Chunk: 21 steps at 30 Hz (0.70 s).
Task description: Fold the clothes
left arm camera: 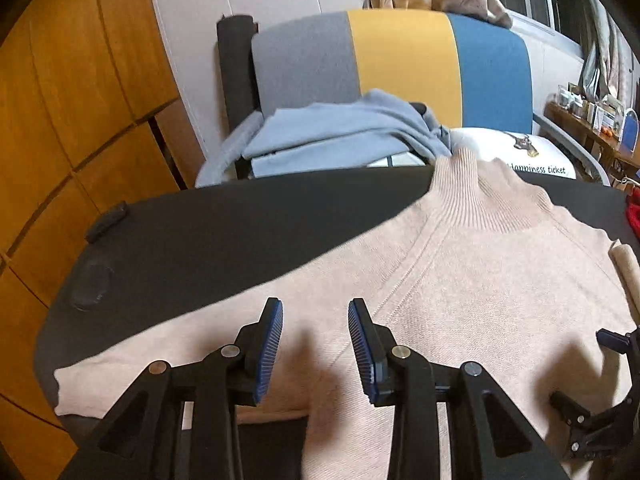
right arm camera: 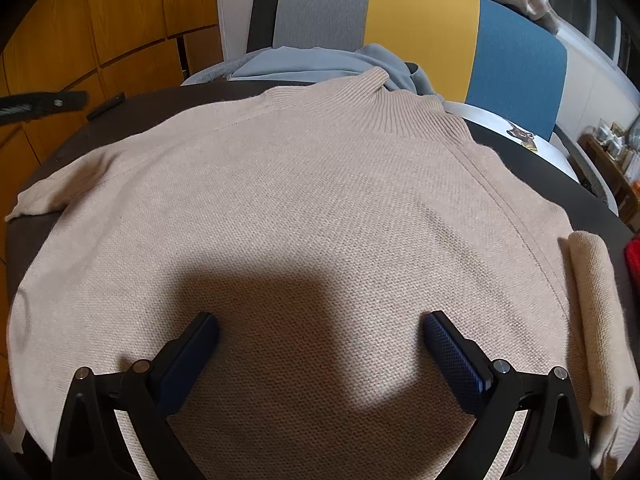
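Note:
A beige turtleneck sweater (right arm camera: pixel 312 200) lies flat on a dark table (left arm camera: pixel 200 232), its ribbed collar (left arm camera: pixel 476 200) pointing to the far edge. One sleeve (left arm camera: pixel 132 368) stretches out to the left. The other sleeve (right arm camera: pixel 592 320) is folded in along the right side. My left gripper (left arm camera: pixel 316 316) hovers open over the left shoulder area, where the sleeve joins the body, with nothing between its blue pads. Wide open, my right gripper (right arm camera: pixel 320 324) stands low over the middle of the sweater's body and holds nothing.
Behind the table stands a chair (left arm camera: pixel 404 56) with a grey, yellow and blue back. On it lie a pale blue garment (left arm camera: pixel 336 128) and a white printed cushion (left arm camera: pixel 520 152). Something red (right arm camera: pixel 632 260) is at the table's right edge. Wooden cabinets (left arm camera: pixel 60 120) are on the left.

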{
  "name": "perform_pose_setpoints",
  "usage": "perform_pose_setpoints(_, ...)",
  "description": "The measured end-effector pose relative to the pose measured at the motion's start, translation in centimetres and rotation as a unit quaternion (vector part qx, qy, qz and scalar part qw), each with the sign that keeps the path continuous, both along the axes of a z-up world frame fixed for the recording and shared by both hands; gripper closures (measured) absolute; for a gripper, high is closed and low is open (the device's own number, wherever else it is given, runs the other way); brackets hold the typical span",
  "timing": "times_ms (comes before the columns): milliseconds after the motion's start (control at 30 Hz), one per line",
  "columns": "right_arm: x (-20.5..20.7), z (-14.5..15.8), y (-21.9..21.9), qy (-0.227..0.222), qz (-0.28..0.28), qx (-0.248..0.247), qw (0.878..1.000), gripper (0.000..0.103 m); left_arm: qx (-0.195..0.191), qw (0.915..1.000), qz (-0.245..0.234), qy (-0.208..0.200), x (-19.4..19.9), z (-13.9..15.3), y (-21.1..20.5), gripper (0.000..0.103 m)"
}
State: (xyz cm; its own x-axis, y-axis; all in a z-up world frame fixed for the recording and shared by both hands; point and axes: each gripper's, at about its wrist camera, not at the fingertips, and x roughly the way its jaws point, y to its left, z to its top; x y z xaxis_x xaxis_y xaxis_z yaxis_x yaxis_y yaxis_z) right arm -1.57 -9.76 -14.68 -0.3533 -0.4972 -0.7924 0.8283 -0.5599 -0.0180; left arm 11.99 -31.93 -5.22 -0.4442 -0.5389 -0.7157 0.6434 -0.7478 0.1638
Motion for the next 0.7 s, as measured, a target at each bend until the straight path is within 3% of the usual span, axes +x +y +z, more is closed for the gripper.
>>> perform_pose_setpoints(400, 0.0, -0.2, -0.1, 0.002, 0.001, 0.003, 1.0, 0.0, -0.028, 0.9993, 0.008, -0.025, -0.5, -2.2, -1.9, 0.068)
perform_pose_setpoints(700, 0.1, -0.2, -0.2, 0.005, 0.001, 0.009, 1.0, 0.0, -0.011, 0.9996, 0.004, -0.026, -2.0, -3.4, -3.3, 0.068)
